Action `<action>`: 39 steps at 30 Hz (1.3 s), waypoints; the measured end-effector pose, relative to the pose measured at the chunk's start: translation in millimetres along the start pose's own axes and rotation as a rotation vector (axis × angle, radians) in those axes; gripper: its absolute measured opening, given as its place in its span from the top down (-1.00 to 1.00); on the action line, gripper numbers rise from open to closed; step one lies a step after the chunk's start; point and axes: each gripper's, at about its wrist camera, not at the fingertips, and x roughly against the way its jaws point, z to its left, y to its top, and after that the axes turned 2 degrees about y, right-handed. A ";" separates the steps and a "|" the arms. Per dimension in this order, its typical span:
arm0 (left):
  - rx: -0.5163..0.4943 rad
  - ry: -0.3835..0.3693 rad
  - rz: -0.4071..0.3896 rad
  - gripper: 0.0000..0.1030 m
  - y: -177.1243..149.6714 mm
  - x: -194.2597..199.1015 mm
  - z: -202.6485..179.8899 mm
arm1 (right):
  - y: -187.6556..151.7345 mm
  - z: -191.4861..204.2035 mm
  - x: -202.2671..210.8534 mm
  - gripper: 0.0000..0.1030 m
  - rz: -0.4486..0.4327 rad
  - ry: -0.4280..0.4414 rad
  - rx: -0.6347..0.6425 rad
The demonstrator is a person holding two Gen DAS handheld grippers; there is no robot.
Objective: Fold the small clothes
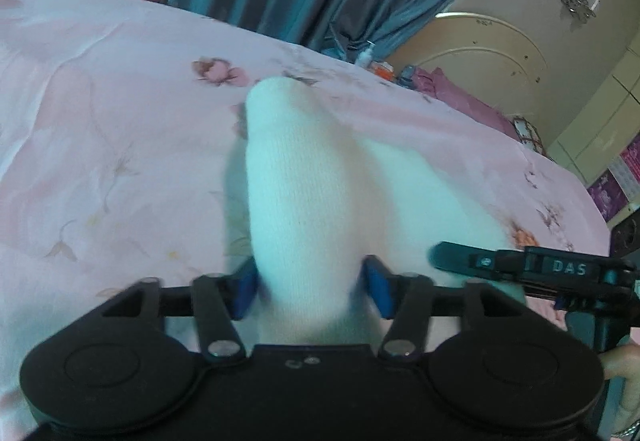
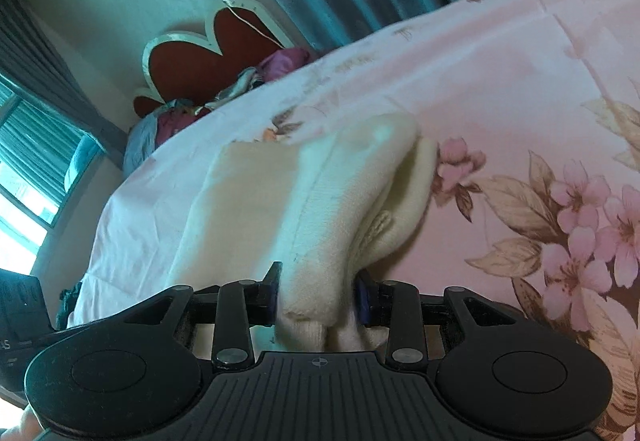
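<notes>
The white knitted garment (image 1: 304, 201) lies bunched on the pink flowered bedsheet (image 1: 100, 101), its near edge running back between both pairs of jaws. On the left gripper (image 1: 312, 289) the blue pads stand apart on either side of a thick roll of the cloth; they look to be at its flanks rather than pinching it, so that grip reads as loosened. On the right gripper (image 2: 318, 297) the jaws are narrower and the pads press into a cream fold, which bulges above them: that side has hold.

The step looks like laying a fold down onto the bed. To do it well, lower both edges together until the cloth rests flat, keep the two corners level with each other, and let go only once the layers sit square. Pulling back while the right side is clamped would probably drag the fold askew.
</notes>
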 end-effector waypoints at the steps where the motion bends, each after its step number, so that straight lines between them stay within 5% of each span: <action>1: 0.003 0.000 -0.004 -0.30 -1.5 -0.2 2.5 | 0.4 -0.9 -0.3 0.15 -0.004 -0.013 0.005; 17: 0.181 0.064 -0.077 -0.32 18.0 -10.2 18.2 | 32.6 -7.5 -11.0 0.03 -0.082 -0.073 -0.069; 19: 0.175 0.082 -0.084 -0.35 19.1 -14.7 15.8 | 36.9 -0.2 -14.9 0.33 -0.106 -0.108 0.001; 24: 0.180 0.099 -0.079 -0.40 19.4 -19.0 14.2 | 35.1 -2.7 -30.7 0.38 -0.105 -0.179 0.121; 29: 0.143 0.131 -0.078 -0.36 15.7 -2.8 5.1 | 34.6 -4.1 -14.4 0.31 -0.105 -0.149 0.067; 31: 0.131 0.130 -0.087 -0.36 9.2 8.5 1.3 | 31.2 -1.0 3.8 0.00 -0.121 -0.132 0.066; 33: 0.112 0.125 -0.092 -0.36 -1.4 20.7 -2.4 | 24.0 4.3 23.4 -0.09 -0.131 -0.111 0.083; 39: 0.113 0.135 -0.058 -0.35 -34.1 35.6 -6.7 | -15.4 11.1 50.6 -0.09 -0.075 -0.071 0.102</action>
